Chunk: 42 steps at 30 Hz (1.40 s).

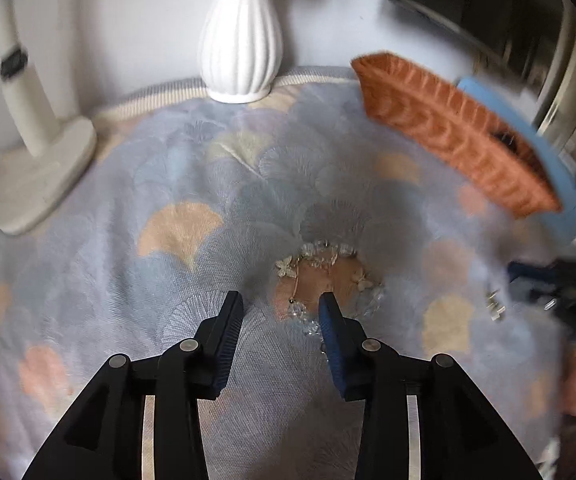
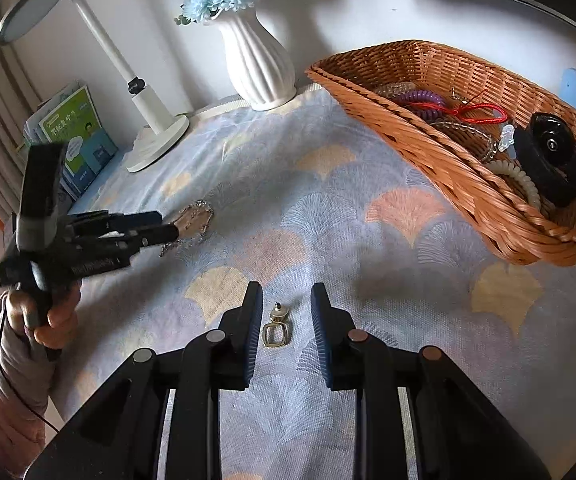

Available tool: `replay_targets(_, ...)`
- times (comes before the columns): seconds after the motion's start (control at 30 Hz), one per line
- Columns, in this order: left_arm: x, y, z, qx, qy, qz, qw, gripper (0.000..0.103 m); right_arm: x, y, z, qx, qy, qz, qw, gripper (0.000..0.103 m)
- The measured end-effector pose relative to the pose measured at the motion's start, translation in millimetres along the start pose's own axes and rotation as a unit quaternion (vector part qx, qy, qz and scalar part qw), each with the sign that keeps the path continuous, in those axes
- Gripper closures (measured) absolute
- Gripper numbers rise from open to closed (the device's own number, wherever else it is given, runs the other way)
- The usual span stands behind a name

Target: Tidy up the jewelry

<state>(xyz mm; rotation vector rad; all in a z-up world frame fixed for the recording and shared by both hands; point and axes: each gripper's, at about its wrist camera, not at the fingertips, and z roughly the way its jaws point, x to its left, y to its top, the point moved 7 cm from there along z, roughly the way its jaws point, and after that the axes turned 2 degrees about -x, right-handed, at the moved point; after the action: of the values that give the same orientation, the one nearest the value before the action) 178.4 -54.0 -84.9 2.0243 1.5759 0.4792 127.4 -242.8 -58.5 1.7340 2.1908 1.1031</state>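
Observation:
A beaded bracelet with butterfly charms point(image 1: 328, 276) lies on the patterned cloth just ahead of my left gripper point(image 1: 281, 306), which is open; the right fingertip sits over the bracelet's near edge. It also shows in the right wrist view point(image 2: 193, 220) by the left gripper point(image 2: 167, 230). My right gripper point(image 2: 285, 300) is open, its jaws on either side of a small gold earring point(image 2: 275, 328) lying on the cloth. The wicker basket point(image 2: 468, 196) at right holds several bracelets, coil bands, a red cord and a black case.
A white ribbed vase point(image 2: 257, 68) with blue flowers stands at the back. A white desk lamp point(image 2: 147, 120) and books point(image 2: 75, 136) are back left. The basket point(image 1: 452, 128) is far right of the left gripper. The patterned cloth point(image 2: 328, 208) covers the table.

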Motion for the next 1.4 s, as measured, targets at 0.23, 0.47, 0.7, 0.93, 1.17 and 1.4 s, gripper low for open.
replay_targets(0.23,-13,-12,-10,-0.005,0.049,0.046,0.9977,0.073,-4,1,-4,-0.007,0.003,0.004,1.0,0.076)
replay_targets(0.47,-17,-12,-11,-0.012,0.028,0.035,0.9989,0.094,-1,7,-6,0.007,-0.015,0.003,1.0,0.075)
replay_targets(0.7,-4,-8,-15,-0.012,-0.054,-0.028,0.9981,0.094,22,-4,21,0.05,-0.077,-0.083,0.992,0.075)
replay_targets(0.93,-2,-1,-26,-0.02,-0.103,-0.058,0.9927,0.094,28,0,20,0.044,-0.078,-0.09,0.992,0.091)
replay_targets(1.17,-6,31,-61,-0.062,-0.146,-0.061,0.9855,0.094,21,35,-28,-0.009,-0.04,-0.051,0.998,0.091)
replay_targets(1.4,-19,71,-87,-0.103,-0.137,-0.047,0.984,0.094,-7,72,-61,-0.049,-0.062,-0.032,0.996,0.091)
